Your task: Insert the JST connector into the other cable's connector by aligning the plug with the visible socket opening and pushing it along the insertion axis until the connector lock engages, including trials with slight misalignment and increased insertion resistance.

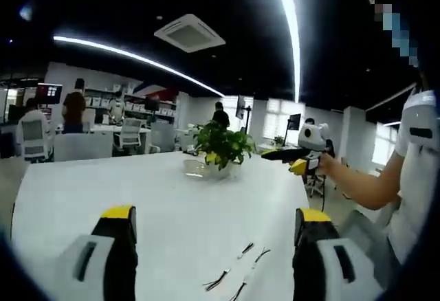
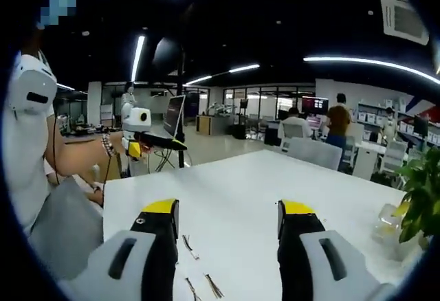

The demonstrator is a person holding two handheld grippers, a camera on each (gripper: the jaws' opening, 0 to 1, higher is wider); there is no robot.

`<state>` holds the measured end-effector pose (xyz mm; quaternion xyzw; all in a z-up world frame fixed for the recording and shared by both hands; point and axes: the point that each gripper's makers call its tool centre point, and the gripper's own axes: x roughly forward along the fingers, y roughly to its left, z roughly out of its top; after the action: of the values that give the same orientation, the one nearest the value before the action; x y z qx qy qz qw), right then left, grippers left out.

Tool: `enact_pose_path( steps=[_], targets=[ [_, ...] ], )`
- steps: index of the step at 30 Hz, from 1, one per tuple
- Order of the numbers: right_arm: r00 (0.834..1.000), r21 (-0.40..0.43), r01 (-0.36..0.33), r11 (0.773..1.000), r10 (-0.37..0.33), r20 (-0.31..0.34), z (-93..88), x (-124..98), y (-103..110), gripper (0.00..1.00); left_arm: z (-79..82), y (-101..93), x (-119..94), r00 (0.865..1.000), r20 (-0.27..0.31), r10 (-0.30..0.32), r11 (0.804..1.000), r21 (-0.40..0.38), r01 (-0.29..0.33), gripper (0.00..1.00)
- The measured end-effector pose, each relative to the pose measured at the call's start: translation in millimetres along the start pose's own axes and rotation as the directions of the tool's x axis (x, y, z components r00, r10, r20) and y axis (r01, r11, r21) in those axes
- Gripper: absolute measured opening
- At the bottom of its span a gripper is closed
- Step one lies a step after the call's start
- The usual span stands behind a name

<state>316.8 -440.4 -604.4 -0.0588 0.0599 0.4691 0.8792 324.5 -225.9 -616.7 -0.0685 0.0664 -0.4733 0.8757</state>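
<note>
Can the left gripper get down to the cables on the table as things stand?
Probably yes: the left gripper is open, and the cables lie loose on the bare white table between its jaws.

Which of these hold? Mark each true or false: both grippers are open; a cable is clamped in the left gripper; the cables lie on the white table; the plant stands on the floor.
1. Both grippers are open: true. The left gripper and right gripper stand apart, empty.
2. A cable is clamped in the left gripper: false. It holds nothing.
3. The cables lie on the white table: true.
4. The plant stands on the floor: false. It stands on the table.
</note>
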Motion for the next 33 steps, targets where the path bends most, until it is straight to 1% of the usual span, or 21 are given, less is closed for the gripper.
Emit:
enact_pose_path(
  steps=[2, 4, 6, 8, 11, 13, 16, 17, 18, 20, 23, 28, 31, 32, 33],
  targets=[
    [0.999, 0.004, -0.017, 1.000, 0.016, 0.030, -0.2, 4, 0, 0.55, -1.4, 2.4, 4, 0.999, 0.034, -0.011, 1.000, -0.028, 0.012, 0.93],
    [0.999, 0.007, -0.029, 1.000, 0.028, 0.037, -3.2, 7, 0, 0.52, -6.6, 4.6, 7, 0.999, 0.037, -0.014, 1.000, -0.021, 0.015, 0.90],
    [0.998, 0.010, -0.042, 0.999, 0.042, 0.041, -8.1, 11, 0, 0.49, -16.0, 6.0, 13, 1.000, 0.021, -0.016, 1.000, -0.016, 0.017, 0.87],
    [0.998, 0.021, -0.057, 0.998, 0.056, 0.041, -14.1, 15, 1, 0.49, -24.9, 4.6, 17, 0.999, 0.012, -0.031, 1.000, -0.005, 0.031, 0.87],
    [0.997, 0.034, -0.067, 0.997, 0.066, 0.030, -25.6, 20, 1, 0.49, -35.9, 1.0, 26, 0.998, 0.001, -0.070, 0.996, -0.052, 0.070, 0.86],
    [0.997, 0.045, -0.069, 0.997, 0.068, 0.020, -33.1, 23, 0, 0.48, -40.8, 0.6, 32, 0.997, -0.004, -0.077, 0.996, -0.049, 0.077, 0.85],
    [0.997, 0.064, -0.072, 0.995, 0.071, 0.007, -45.0, 29, 1, 0.48, -51.8, -6.6, 41, 0.993, -0.021, -0.117, 0.993, -0.036, 0.116, 0.84],
    [0.997, 0.067, -0.072, 0.995, 0.071, 0.005, -47.1, 31, 3, 0.48, -55.5, -8.1, 44, 0.992, -0.029, -0.126, 0.992, -0.033, 0.125, 0.84],
    [0.998, 0.072, -0.067, 0.995, 0.068, -0.002, -51.6, 34, 3, 0.47, -66.5, -10.6, 47, 0.989, -0.076, -0.130, 0.991, -0.035, 0.127, 0.83],
    [0.997, 0.076, -0.068, 0.995, 0.070, -0.015, -58.7, 38, 5, 0.48, -80.3, -10.3, 51, 0.983, -0.130, -0.128, 0.992, -0.024, 0.126, 0.83],
    [0.995, 0.089, -0.086, 0.992, 0.089, -0.036, -69.7, 43, 12, 0.47, -93.1, -10.5, 55, 0.978, -0.162, -0.134, 0.991, -0.043, 0.129, 0.83],
    [0.992, 0.123, -0.106, 0.987, 0.113, -0.050, -87.6, 52, 19, 0.46, -106.3, -8.7, 58, 0.976, -0.171, -0.133, 0.990, -0.067, 0.124, 0.82],
    [0.988, 0.131, -0.114, 0.985, 0.125, -0.085, -99.8, 56, 22, 0.45, -115.2, -8.6, 60, 0.973, -0.186, -0.135, 0.990, -0.068, 0.124, 0.80],
    [0.987, 0.133, -0.116, 0.984, 0.129, -0.098, -104.3, 58, 23, 0.45, -121.2, -6.9, 61, 0.971, -0.205, -0.126, 0.991, -0.063, 0.115, 0.79],
    [0.986, 0.137, -0.115, 0.984, 0.130, -0.106, -107.5, 59, 24, 0.44, -123.8, -6.2, 61, 0.969, -0.215, -0.120, 0.992, -0.058, 0.110, 0.77]
  ],
)
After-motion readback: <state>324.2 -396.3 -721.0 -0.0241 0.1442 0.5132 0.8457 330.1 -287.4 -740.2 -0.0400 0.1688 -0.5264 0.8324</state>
